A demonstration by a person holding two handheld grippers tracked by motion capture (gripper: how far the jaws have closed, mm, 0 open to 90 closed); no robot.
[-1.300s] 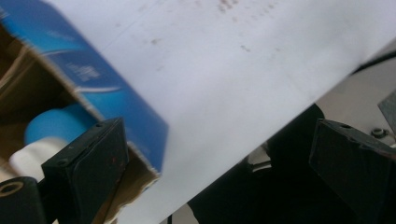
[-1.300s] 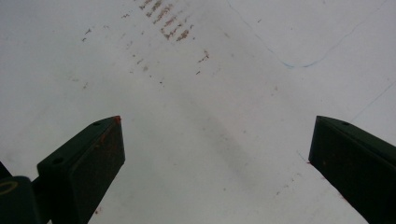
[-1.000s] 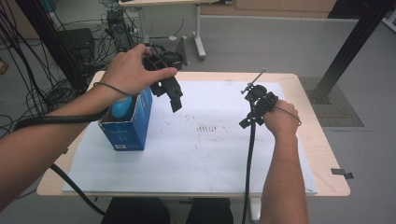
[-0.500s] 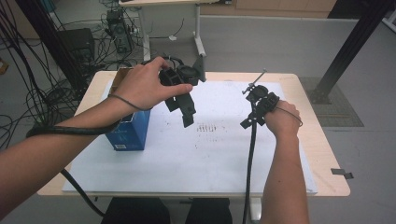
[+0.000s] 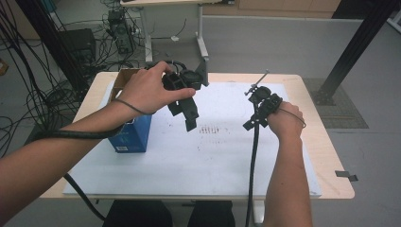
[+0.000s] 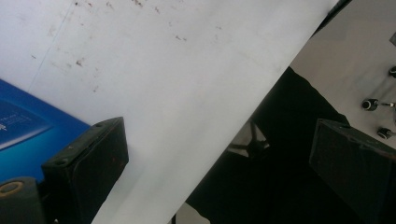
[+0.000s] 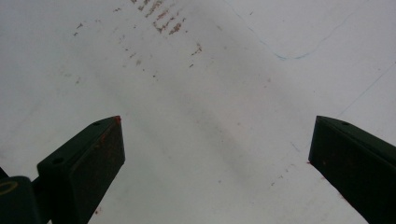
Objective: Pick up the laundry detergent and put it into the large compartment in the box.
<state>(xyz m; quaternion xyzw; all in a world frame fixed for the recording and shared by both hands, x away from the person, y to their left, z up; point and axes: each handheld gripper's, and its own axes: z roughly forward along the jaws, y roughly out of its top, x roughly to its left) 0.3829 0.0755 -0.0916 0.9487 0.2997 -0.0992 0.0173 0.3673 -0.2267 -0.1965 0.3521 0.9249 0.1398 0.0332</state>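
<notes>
My left gripper (image 5: 187, 116) is held in a hand above the white sheet (image 5: 189, 161), just right of a blue box (image 5: 130, 137), with its jaws pointing down. In the left gripper view the left gripper (image 6: 219, 130) is open with nothing between the jaws; the blue box (image 6: 28, 126) lies at the left, and the sheet's near edge runs diagonally beneath. My right gripper (image 5: 253, 118) hovers low over the sheet's right half. From its own camera, the right gripper (image 7: 215, 123) stands open and empty over faint reddish marks (image 7: 159, 18).
The sheet covers most of a light wooden table (image 5: 326, 156). The blue box's top is open, with a brown cardboard flap (image 5: 125, 78). Cables (image 5: 33, 109) and a desk leg (image 5: 201, 45) are on the floor behind. The person's dark lap (image 6: 280, 154) is below the table's front edge.
The left hand carried its gripper rightward, from above the blue box to over the middle of the sheet. The right gripper has stayed in place.
</notes>
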